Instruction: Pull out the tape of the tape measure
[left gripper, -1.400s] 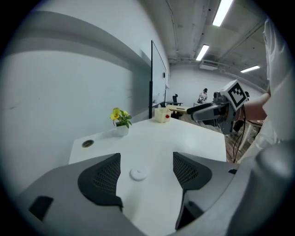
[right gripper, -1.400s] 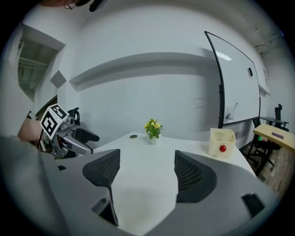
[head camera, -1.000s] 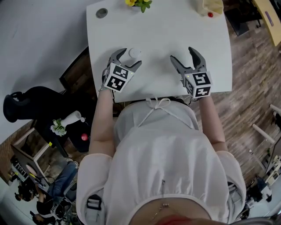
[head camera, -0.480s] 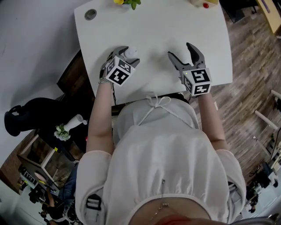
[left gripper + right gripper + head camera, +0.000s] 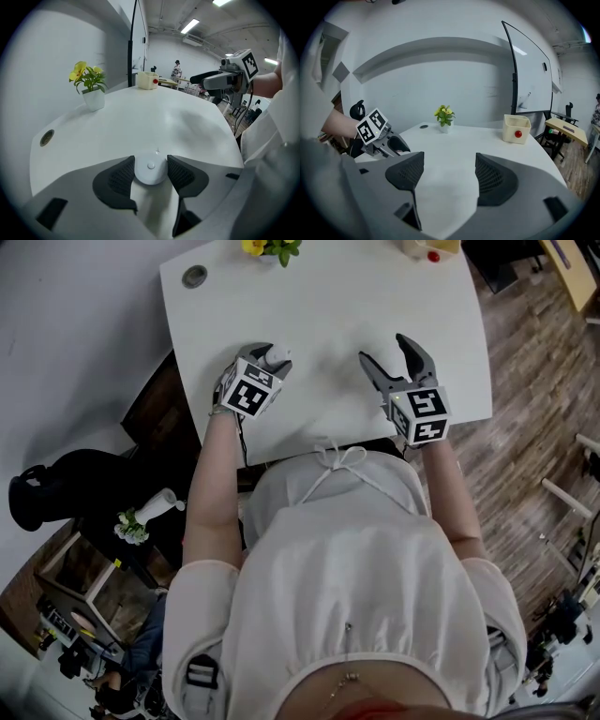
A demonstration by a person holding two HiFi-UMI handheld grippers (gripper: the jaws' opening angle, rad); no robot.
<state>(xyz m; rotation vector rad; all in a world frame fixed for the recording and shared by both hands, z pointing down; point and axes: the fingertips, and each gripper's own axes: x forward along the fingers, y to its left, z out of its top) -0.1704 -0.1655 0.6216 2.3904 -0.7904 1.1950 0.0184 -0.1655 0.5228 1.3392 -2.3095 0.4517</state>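
The tape measure (image 5: 278,355) is a small round white case with a centre button, lying on the white table (image 5: 328,296) near its front left. In the left gripper view the tape measure (image 5: 150,168) sits between the two dark pads, which touch its sides. My left gripper (image 5: 267,358) (image 5: 151,161) has just been closing and is shut on the case. No tape shows outside the case. My right gripper (image 5: 384,349) (image 5: 450,159) hovers over the table to the right; its jaws have just closed a little, still open with nothing between them.
A yellow flower in a white pot (image 5: 272,247) and a cream box with a red button (image 5: 427,247) stand at the table's far edge. A round cable hole (image 5: 195,277) is at the far left corner. The table's front edge runs against the person's body.
My left gripper has sunk over the tape measure and its jaws have narrowed onto the case. The right gripper has stayed almost in place.
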